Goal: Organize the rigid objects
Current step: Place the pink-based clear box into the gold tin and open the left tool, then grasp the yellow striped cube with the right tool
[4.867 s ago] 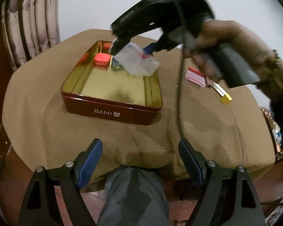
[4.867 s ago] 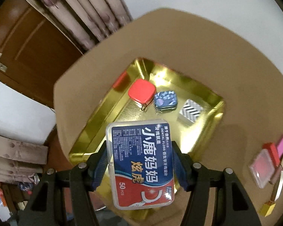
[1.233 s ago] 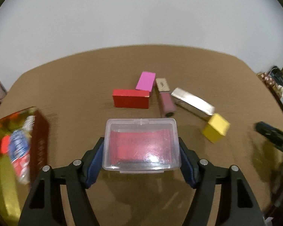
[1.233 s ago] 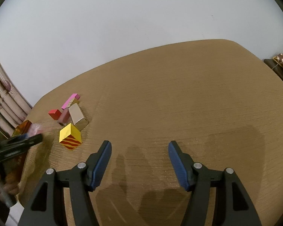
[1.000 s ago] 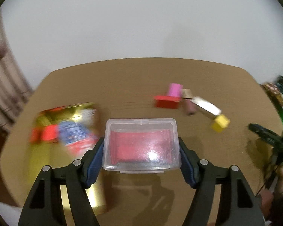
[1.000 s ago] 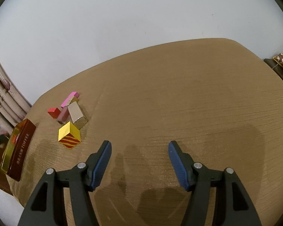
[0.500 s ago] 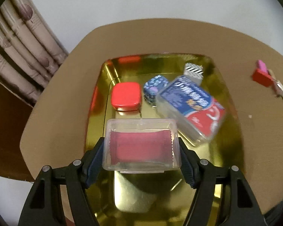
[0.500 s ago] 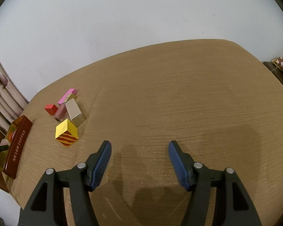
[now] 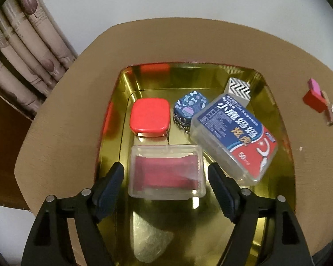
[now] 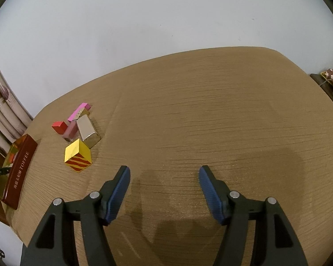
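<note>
A gold tin tray (image 9: pixel 275 119) holds a red square case (image 9: pixel 149 117), a small blue patterned tin (image 9: pixel 189 107), a black-and-white zigzag block (image 9: pixel 239 87), a dental floss box (image 9: pixel 235 137) and a clear plastic box with a red insert (image 9: pixel 166 174). My left gripper (image 9: pixel 166 184) is open, its fingers apart on either side of the clear box, which rests in the tray. My right gripper (image 10: pixel 163 188) is open and empty above bare table. A yellow striped cube (image 10: pixel 77 156), a gold bar (image 10: pixel 87 130), a red block (image 10: pixel 60 126) and a pink block (image 10: pixel 78 112) lie to its left.
The tin's red side (image 10: pixel 20 173) shows at the far left of the right wrist view. The red block (image 9: pixel 314 100) and pink block (image 9: pixel 314 86) lie right of the tray. Curtains (image 9: pixel 22 44) hang beyond the table's left edge. Clutter (image 10: pixel 332 77) sits off the table's right.
My left gripper carried the clear box from the loose blocks over the tray, lowered it beside the red case and opened. My right gripper stayed open and barely moved.
</note>
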A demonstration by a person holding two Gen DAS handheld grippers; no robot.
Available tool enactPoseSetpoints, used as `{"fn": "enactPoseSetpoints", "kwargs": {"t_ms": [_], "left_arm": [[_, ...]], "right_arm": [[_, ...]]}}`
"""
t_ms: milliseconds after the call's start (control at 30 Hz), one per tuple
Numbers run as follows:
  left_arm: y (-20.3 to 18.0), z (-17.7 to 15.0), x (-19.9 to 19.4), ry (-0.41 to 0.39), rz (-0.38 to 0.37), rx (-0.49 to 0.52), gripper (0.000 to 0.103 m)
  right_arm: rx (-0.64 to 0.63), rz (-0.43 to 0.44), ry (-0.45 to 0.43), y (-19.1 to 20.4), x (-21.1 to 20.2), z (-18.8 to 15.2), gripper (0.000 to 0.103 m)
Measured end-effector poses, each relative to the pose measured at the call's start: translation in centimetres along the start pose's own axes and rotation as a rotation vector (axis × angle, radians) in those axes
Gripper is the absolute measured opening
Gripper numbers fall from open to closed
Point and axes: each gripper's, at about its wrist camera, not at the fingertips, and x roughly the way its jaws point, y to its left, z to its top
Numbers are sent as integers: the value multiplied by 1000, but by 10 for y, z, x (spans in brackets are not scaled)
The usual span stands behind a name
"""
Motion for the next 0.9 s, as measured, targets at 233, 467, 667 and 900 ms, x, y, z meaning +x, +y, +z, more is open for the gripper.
{"fn": "enactPoseSetpoints", "kwargs": {"t_ms": [233, 467, 667, 900], "left_arm": [[-11, -25, -65, -161, 19, -33, 76], [-63, -93, -143, -308, -188, 22, 79], [-89, -144, -150, -280, -295, 39, 80], [-71, -179, -140, -237, -274, -16, 80]], "right_arm": [[3, -2, -3, -2, -2, -2, 66], [-48, 3, -9, 12, -9, -2, 66], [-339, 146, 17, 102, -21, 2, 66], [-405, 135, 116, 130, 22, 23, 66]]}}
